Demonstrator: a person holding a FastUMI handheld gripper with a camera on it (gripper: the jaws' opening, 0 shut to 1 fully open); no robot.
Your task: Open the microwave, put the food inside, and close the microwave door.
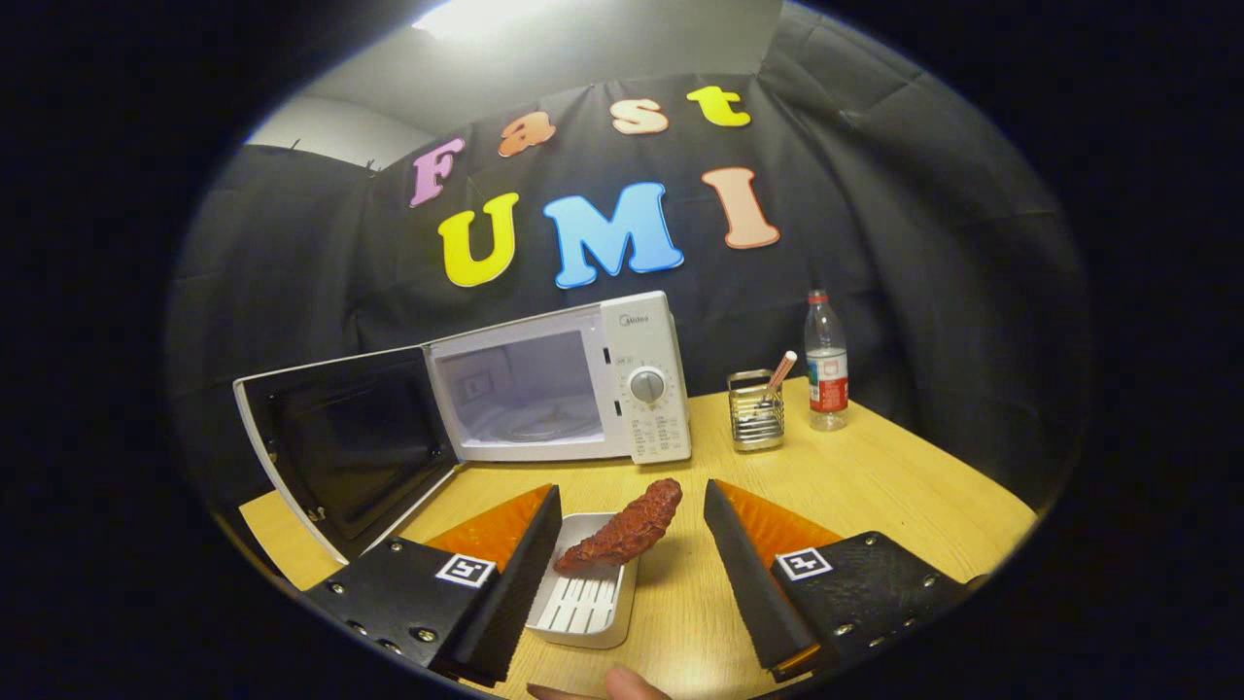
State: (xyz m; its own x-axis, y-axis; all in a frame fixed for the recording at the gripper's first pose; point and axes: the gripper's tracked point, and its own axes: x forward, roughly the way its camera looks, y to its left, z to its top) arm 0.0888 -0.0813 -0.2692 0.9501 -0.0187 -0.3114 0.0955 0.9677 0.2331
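Observation:
A white microwave stands on the wooden table beyond my fingers, its door swung wide to the left and the cavity showing. A reddish-brown piece of food lies across the rim of a small white tray, between my fingers and nearer the left one. My gripper is open, its fingers spread well apart and not pressing on the food or the tray.
To the right of the microwave stands a metal wire holder with a stick in it, and a clear water bottle with a red label. A fingertip of a person's hand shows below the tray.

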